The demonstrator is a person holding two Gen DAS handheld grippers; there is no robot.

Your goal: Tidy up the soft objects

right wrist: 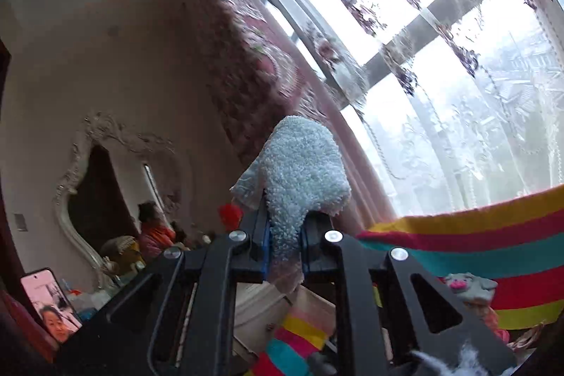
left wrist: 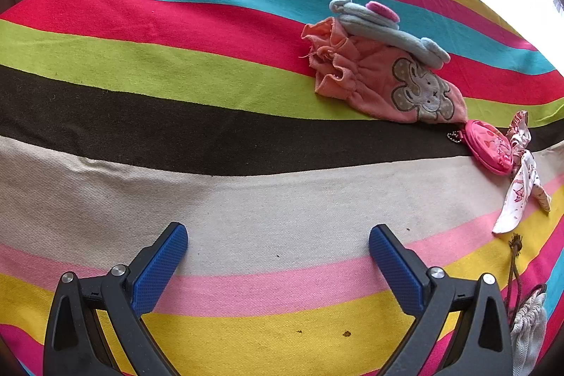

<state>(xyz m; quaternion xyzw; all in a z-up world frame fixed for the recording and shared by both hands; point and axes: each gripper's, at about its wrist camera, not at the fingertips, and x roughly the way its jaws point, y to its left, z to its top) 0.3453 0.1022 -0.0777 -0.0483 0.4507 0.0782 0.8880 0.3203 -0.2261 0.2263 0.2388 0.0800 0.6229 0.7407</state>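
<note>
Right wrist view: my right gripper (right wrist: pixel 284 235) is clamped on a fluffy pale-blue sock (right wrist: pixel 303 171). Its narrow part is pinched between the blue pads, and the fuller end stands free above the fingertips. The gripper points slightly upward toward the window (right wrist: pixel 458 66) and floral curtain (right wrist: pixel 246 34), clear of the bed. The sock is therefore lifted and not yet placed.

Left wrist view: my left gripper (left wrist: pixel 278 256) has its jaws spread wide and holds nothing. It hovers over the cream band of the striped bedspread (left wrist: pixel 176 87).

Items noted on the bedspread, toward the right:
- A pink baby garment with an elephant patch (left wrist: pixel 387 83), lying flat.
- A grey plush toy with a pink snout (left wrist: pixel 380 23), resting on top of that garment.
- A round pink pouch (left wrist: pixel 490 147) touching the garment's lower tip.
- A white-and-pink printed cloth strip (left wrist: pixel 521 185), just beside the pouch.
- A whitish drawstring bag (left wrist: pixel 528 330), at the lower right edge, partly cut off.

Assessment: the task appears to be in an early-to-middle stage. The garment and the toy are stacked together; whether that is a finished pile I cannot tell. The pouch, cloth strip and bag look loosely strewn. The sock in hand has no visible destination yet. No container is visible.
</note>
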